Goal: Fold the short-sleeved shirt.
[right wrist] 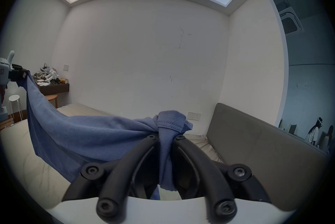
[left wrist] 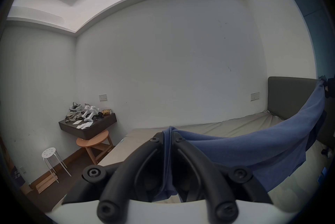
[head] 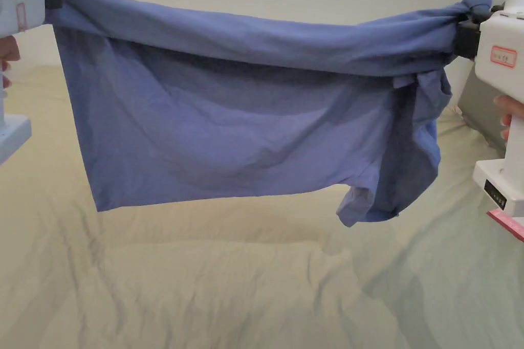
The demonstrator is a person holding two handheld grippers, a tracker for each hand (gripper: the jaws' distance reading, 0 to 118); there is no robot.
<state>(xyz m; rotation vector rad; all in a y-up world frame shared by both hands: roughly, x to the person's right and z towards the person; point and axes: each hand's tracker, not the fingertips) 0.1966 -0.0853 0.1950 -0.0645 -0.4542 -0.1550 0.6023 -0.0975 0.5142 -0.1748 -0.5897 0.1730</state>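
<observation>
The blue short-sleeved shirt [head: 230, 125] is hanging in the air above the bed [head: 204, 283], stretched sideways between the two grippers and touching nothing else. The left gripper [left wrist: 167, 139] is pinching one end of the shirt's top edge, both jaws pressing a thin fold of cloth. The right gripper [right wrist: 165, 137] is clamping the other end, its jaws squeezing a bunched wad with a stitched hem sticking out past the tips. Near that end a sleeve [head: 366, 204] is dangling lower than the rest. Beyond the shirt, the grey headboard [right wrist: 253, 139] is standing at the bed's end, and a dark shelf [left wrist: 88, 125] is jutting from the far wall.
</observation>
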